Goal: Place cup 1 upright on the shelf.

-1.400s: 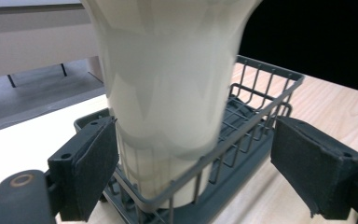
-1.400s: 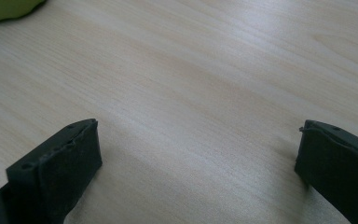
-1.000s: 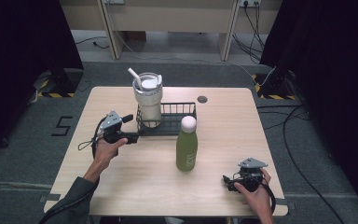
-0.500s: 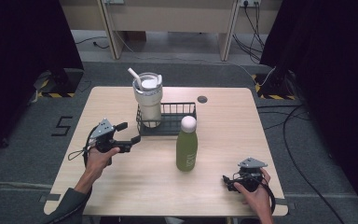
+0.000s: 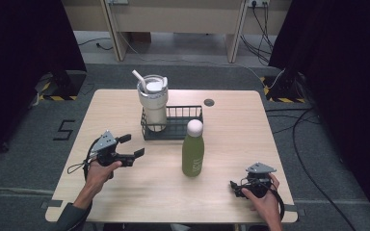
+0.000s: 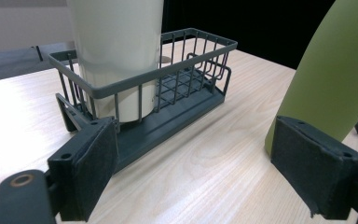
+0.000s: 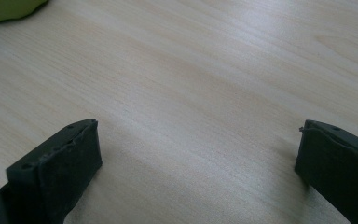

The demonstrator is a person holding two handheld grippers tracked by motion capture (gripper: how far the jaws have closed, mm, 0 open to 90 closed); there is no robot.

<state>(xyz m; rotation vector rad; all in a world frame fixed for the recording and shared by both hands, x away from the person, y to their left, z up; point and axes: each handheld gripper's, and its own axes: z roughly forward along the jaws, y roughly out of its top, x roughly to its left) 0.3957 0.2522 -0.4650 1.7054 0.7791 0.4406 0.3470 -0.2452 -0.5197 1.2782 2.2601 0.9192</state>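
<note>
Left gripper point(image 5: 131, 147): jaws wide apart, empty, aimed toward wire basket point(image 5: 182, 129) holding cream tumbler point(image 5: 153, 101). Green bottle point(image 5: 193, 151): upright, mid-table, beyond its right jaw, untouched; no legible writing. Right gripper point(image 5: 235, 186): wide open, empty, over bare table point(image 5: 289, 159).

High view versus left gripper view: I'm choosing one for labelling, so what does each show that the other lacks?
High view alone: the tumbler's lid and straw, the bottle's white cap, the right gripper and both hands. Left gripper view alone: the rack's wire bars close up, and the pads of the left gripper's fingers. Both share: the cream tumbler standing in the dark rack, the green bottle beside it, and the wooden table.
</note>
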